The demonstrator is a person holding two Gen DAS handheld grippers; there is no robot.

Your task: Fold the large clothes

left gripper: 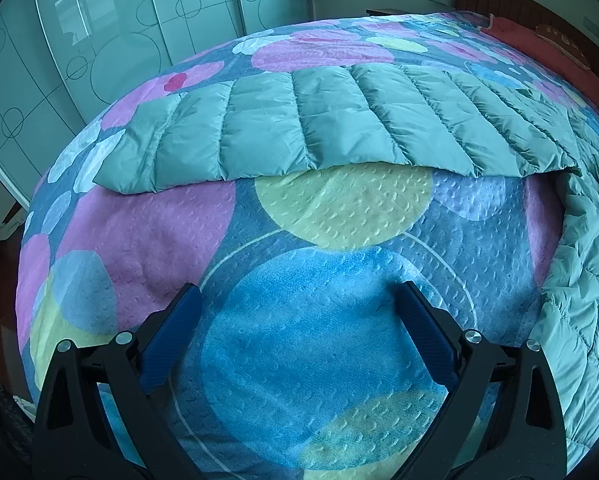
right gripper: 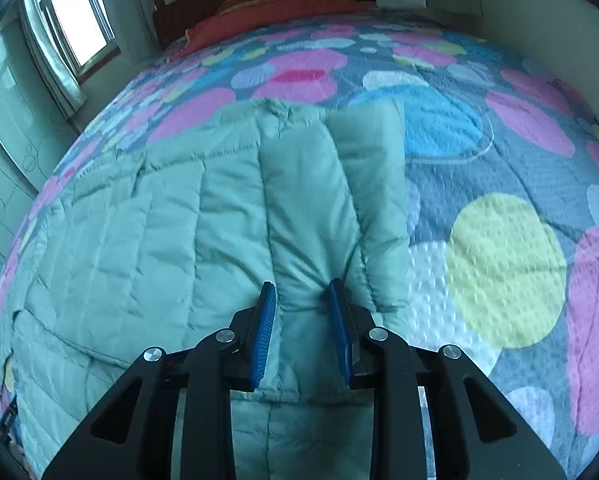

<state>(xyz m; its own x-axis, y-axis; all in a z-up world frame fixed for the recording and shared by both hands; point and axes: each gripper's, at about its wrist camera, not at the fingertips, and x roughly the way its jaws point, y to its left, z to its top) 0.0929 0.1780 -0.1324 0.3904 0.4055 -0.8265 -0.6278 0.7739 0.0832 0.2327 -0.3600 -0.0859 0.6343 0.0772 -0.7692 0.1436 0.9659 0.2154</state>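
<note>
A pale green quilted down jacket [left gripper: 299,128] lies flat across the bed, with part of it [left gripper: 587,280] hanging at the right edge of the left wrist view. My left gripper [left gripper: 297,292] hovers wide open over the bare bedspread, short of the jacket's near hem, with nothing between its fingers. In the right wrist view the jacket [right gripper: 139,240] fills the left half. One sleeve [right gripper: 311,200] lies folded over the jacket's body. My right gripper [right gripper: 301,286] has its blue pads pinching the puffy sleeve fabric, which bulges up between them.
A bedspread with big coloured circles [left gripper: 319,320] [right gripper: 499,260] covers the whole bed. Red pillows [right gripper: 259,12] lie against the dark headboard. Sliding wardrobe doors [left gripper: 99,40] stand beyond the bed's far side, and a curtained window [right gripper: 79,20] is at the left.
</note>
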